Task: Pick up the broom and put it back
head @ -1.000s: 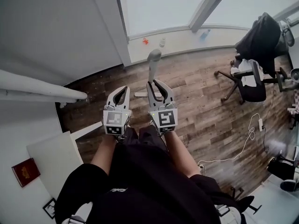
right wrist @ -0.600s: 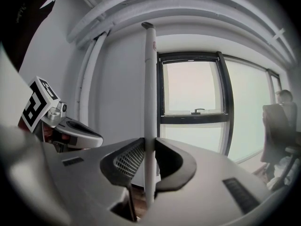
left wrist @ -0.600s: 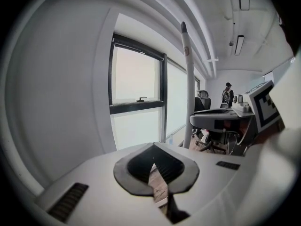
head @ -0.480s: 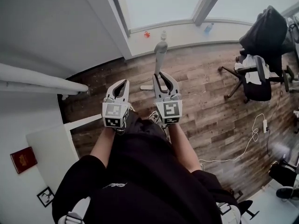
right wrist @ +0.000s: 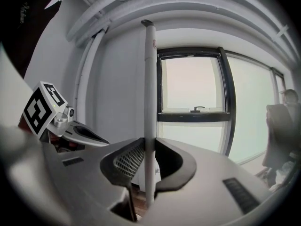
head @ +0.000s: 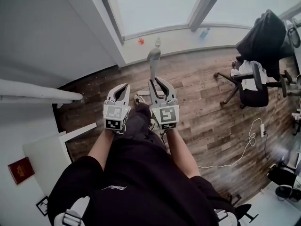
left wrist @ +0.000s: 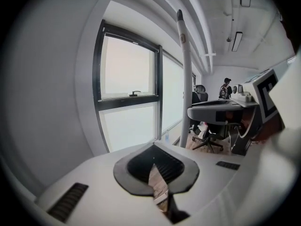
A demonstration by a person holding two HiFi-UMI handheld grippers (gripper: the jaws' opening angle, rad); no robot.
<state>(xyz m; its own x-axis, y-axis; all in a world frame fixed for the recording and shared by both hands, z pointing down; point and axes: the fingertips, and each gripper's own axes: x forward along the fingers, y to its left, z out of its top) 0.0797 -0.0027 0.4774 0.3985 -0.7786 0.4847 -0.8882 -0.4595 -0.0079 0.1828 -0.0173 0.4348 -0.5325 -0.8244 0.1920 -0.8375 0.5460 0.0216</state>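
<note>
The broom's pale grey handle [head: 153, 62] stands upright in front of me, and its rounded top points at the window sill. My right gripper [head: 156, 83] is shut on the handle; in the right gripper view the broom handle [right wrist: 149, 102] runs straight up between the dark pads [right wrist: 124, 161]. My left gripper [head: 123, 87] hangs beside it on the left, shut on nothing. In the left gripper view only a thin slit shows at my left gripper [left wrist: 155, 166], with the broom handle [left wrist: 186, 79] and right gripper [left wrist: 221, 112] off to the right. The broom's head is hidden below my grippers.
A window wall [head: 155, 8] with a sill bearing a small bottle [head: 158, 42] lies ahead. A white pipe [head: 37, 93] juts from the left wall. An office chair [head: 254, 81] draped in dark clothing stands at the right, and a white cable [head: 251, 135] lies on the wood floor.
Both grippers and the broom have moved on toward the window wall and a little down. The right gripper's hold on the handle is unchanged and the left stays shut.
</note>
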